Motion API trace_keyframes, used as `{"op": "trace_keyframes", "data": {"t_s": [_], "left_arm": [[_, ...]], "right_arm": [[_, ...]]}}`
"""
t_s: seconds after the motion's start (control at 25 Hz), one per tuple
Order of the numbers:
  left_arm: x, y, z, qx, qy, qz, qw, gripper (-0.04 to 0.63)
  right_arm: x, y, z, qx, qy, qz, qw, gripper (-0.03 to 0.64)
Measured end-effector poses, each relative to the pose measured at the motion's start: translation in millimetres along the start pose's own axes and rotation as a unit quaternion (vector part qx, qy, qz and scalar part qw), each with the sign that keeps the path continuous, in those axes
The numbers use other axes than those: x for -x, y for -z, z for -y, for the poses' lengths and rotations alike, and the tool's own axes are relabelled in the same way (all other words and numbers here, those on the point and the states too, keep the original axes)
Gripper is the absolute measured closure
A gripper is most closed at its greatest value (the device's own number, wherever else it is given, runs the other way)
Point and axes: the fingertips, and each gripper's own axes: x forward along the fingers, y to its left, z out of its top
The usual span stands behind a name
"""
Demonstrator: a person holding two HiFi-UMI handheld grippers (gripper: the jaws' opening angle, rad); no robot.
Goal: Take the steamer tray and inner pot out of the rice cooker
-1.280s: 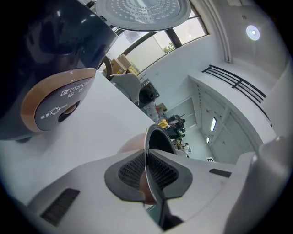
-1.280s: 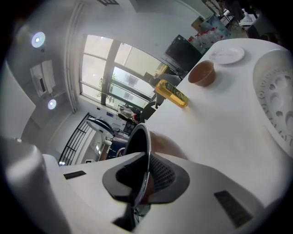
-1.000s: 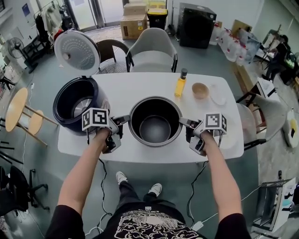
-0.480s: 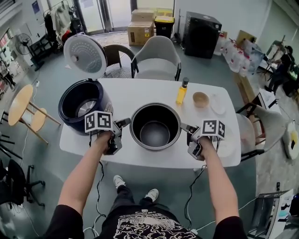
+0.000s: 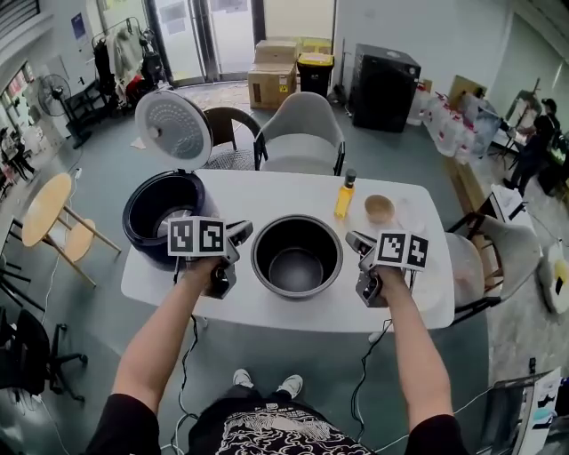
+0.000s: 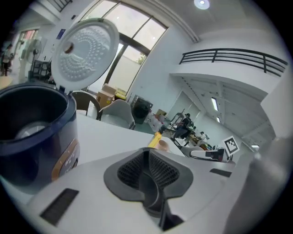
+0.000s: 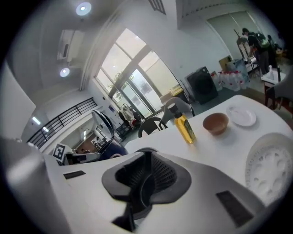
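Round dark metal inner pot [image 5: 296,258] upright at frame centre on the white bench [image 5: 267,191], mouth upward, circular and so without a long axis, just right of the open dark-blue rice cooker [image 5: 140,227]. Left gripper [image 5: 244,231] and right gripper [image 5: 354,240] flank its rim, equally near, each pressed together on nothing. White perforated steamer tray [image 7: 270,167] lies on the bench at lower right of the right gripper view.

Bright, even daylight from tall windows [image 7: 133,78] plus ceiling lamps [image 7: 83,7]; sharp centre, fisheye-warped dark corners
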Motion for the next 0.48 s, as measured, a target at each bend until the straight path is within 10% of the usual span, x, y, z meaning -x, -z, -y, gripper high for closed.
{"op": "trace_keyframes", "data": {"t_s": [0.48], "left_arm": [[78.7,-86.4,48.8,-0.154,-0.006,0.075,0.9853,0.572]], "right_arm": [[38.7,-56.2,-141.5,0.153,0.031,0.107,0.982,0.587]]}}
